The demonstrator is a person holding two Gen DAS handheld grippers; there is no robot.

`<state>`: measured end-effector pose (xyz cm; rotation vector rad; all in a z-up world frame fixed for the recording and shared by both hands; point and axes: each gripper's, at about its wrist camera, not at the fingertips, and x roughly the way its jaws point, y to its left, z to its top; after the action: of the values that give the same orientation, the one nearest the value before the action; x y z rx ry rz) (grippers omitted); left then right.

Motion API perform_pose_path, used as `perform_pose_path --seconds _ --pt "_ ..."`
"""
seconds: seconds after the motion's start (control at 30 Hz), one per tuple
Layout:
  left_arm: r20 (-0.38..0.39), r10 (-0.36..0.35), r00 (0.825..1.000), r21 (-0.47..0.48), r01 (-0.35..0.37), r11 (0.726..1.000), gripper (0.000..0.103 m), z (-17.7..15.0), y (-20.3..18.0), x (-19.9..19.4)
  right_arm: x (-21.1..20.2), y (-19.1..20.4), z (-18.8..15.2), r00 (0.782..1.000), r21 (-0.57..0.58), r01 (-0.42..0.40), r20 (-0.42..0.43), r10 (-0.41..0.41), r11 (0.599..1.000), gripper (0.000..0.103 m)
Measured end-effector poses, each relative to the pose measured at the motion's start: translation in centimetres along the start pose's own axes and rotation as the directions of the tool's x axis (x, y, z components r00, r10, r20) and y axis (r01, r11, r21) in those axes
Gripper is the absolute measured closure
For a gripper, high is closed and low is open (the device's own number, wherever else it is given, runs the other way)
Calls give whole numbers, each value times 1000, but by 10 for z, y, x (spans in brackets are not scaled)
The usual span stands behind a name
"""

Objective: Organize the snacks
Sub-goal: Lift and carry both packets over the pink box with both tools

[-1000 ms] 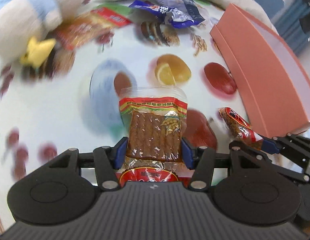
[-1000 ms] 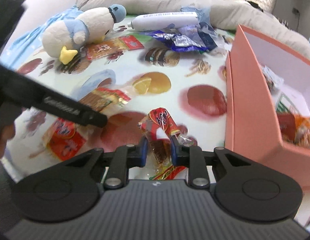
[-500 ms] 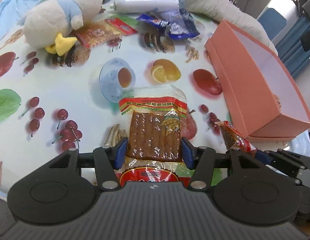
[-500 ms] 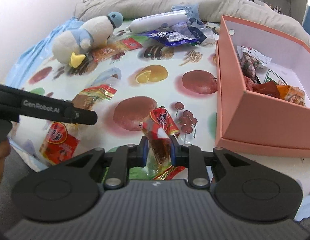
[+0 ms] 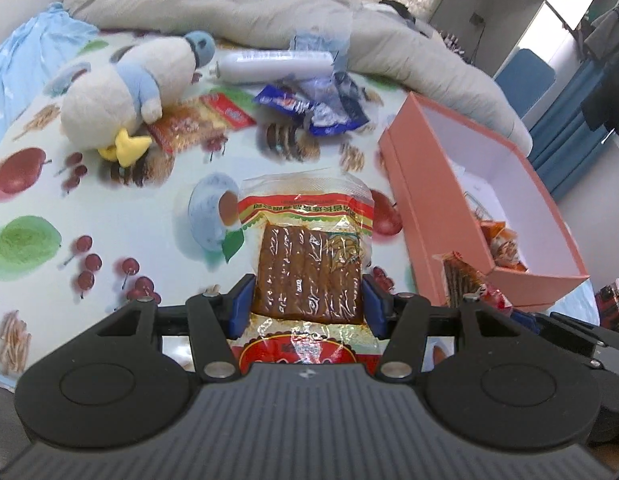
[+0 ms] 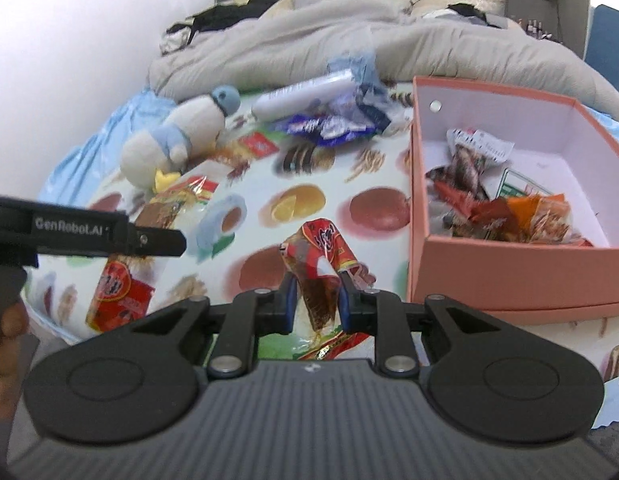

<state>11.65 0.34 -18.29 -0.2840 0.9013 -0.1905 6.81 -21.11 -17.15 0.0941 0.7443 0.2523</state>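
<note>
Right wrist view: several snacks lie inside the pink cardboard box [image 6: 509,272]; two are clamped, one per hand-held gripper — a small red wrapped snack [image 6: 319,264] in the right hand-held gripper [image 6: 316,306], a clear packet of brown strips [image 5: 309,268] in the left hand-held gripper [image 5: 307,306]; an orange packet [image 5: 197,120] and a blue wrapper [image 5: 321,108] remain unboxed near the bed's far edge.

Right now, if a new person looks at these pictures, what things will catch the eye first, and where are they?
Each gripper holds a snack above the fruit-print cloth: the left gripper grips a wide packet of brown strips, and the right gripper pinches a narrow red packet. To the right stands an open pink box with several snack packets already inside. At the far left of the cloth lies a white and blue plush penguin.
</note>
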Motion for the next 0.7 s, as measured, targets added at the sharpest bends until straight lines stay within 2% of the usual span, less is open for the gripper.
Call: perform_pose_path --seconds 0.4,0.7 --pt "90 -38 995 42 35 999 42 20 -42 -45 -49 -10 30 994 36 -6 109 2 999 79" --pt "111 -100 989 89 90 992 42 16 -79 -66 -88 -28 28 983 82 45 173 -59 996 79"
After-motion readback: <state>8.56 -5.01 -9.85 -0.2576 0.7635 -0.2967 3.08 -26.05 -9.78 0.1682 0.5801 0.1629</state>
